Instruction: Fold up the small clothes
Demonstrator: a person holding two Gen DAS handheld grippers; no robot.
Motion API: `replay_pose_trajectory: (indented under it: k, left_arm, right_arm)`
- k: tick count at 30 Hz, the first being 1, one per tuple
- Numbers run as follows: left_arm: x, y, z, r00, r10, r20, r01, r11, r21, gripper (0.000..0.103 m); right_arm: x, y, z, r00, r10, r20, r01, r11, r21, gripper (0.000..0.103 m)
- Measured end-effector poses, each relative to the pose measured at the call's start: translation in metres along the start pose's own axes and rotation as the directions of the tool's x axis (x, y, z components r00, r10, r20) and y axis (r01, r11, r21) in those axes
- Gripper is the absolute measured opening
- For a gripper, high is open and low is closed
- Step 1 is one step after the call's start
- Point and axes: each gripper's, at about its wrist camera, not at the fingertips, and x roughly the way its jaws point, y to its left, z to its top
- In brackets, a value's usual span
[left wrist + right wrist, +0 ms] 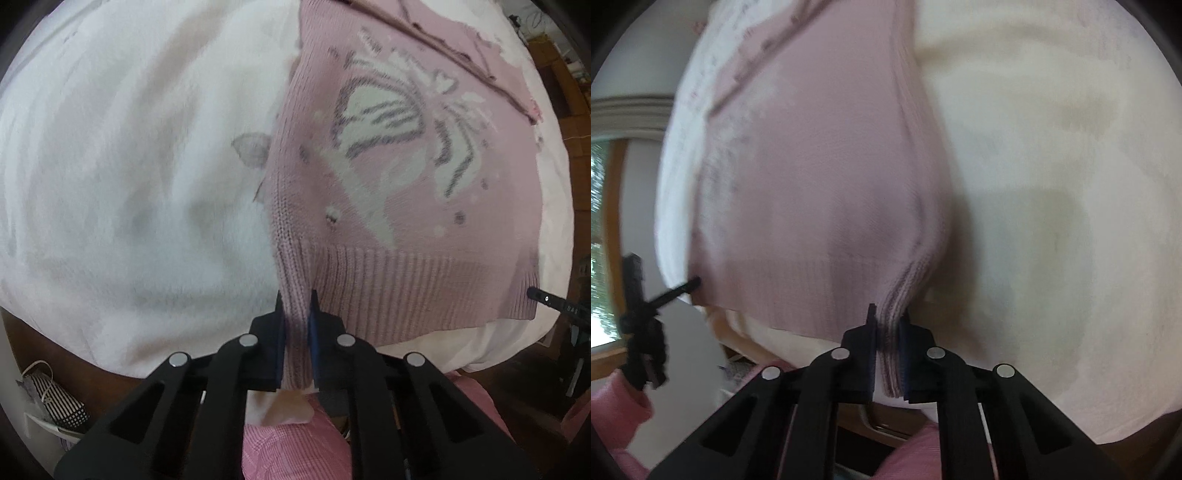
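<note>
Pink knit sweater spread flat on a white blanket, just ahead of both jaws. Left gripper jaws pinching the ribbed hem at one bottom corner. Right gripper jaws pinching the bunched ribbed hem at the other.

one pink sweater, one white blanket, two tools.

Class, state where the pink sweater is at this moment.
The pink sweater lies flat on the white blanket, right of centre in the left wrist view. The left gripper and right gripper each pinch a corner of its ribbed hem.
</note>
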Motion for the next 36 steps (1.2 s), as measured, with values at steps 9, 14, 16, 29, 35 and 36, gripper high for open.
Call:
replay_pose_trajectory:
  k: [9,14,16,29,35,36]
  left_arm:
    - [-0.064,-0.022,0.049,0.969,-0.184,0.163,0.180,0.983,0.038,0.006]
    - [-0.063,-0.020,0.082,0.945,-0.230,0.233,0.236,0.972,0.006,0.006]
    - [-0.055,-0.020,0.101,0.937,-0.236,0.258,0.245,0.970,-0.001,0.006]
    - [0.009,-0.005,0.195,0.932,-0.234,0.276,0.257,0.965,-0.050,0.008]
    - [0.006,0.011,0.196,0.922,-0.282,0.267,0.322,0.939,-0.121,0.013]
    - [0.004,0.014,0.195,0.918,-0.292,0.268,0.335,0.933,-0.132,0.015]
  right_arm:
    - [-0.061,0.008,0.037,0.952,0.261,0.162,-0.272,0.961,0.046,0.010]
    - [-0.076,0.001,0.074,0.923,0.309,0.227,-0.330,0.942,0.057,0.010]
    - [-0.079,-0.002,0.093,0.917,0.317,0.242,-0.339,0.939,0.054,0.010]
    - [-0.048,-0.023,0.201,0.933,0.280,0.225,-0.304,0.949,0.079,0.010]
    - [-0.051,-0.039,0.204,0.945,0.244,0.216,-0.276,0.951,0.136,0.034]
    - [-0.057,-0.043,0.200,0.945,0.230,0.231,-0.266,0.954,0.138,0.036]
